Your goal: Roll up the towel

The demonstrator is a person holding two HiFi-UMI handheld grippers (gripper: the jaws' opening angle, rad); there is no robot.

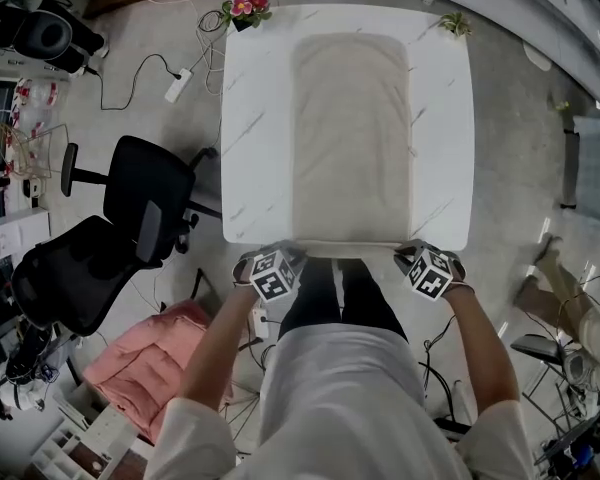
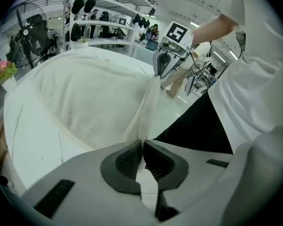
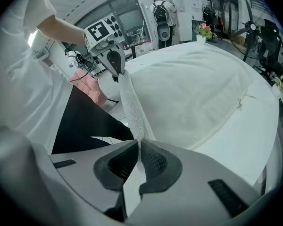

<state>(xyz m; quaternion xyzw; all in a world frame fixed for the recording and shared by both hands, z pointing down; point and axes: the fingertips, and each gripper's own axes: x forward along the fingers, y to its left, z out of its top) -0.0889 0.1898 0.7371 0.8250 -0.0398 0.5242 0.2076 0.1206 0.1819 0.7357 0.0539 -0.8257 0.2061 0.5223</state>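
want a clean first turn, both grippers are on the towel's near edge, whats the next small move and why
Probably lift that near edge slightly and fold it forward onto the towel to start the first turn. The left gripper and right gripper are each shut on a near corner, the edge runs taut between them, and the rest lies flat on the table.

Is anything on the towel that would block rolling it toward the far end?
Nothing visible. The left gripper and right gripper pinch the towel's near edge; its top is bare; flowers and a plant stand off it at the table's far corners.
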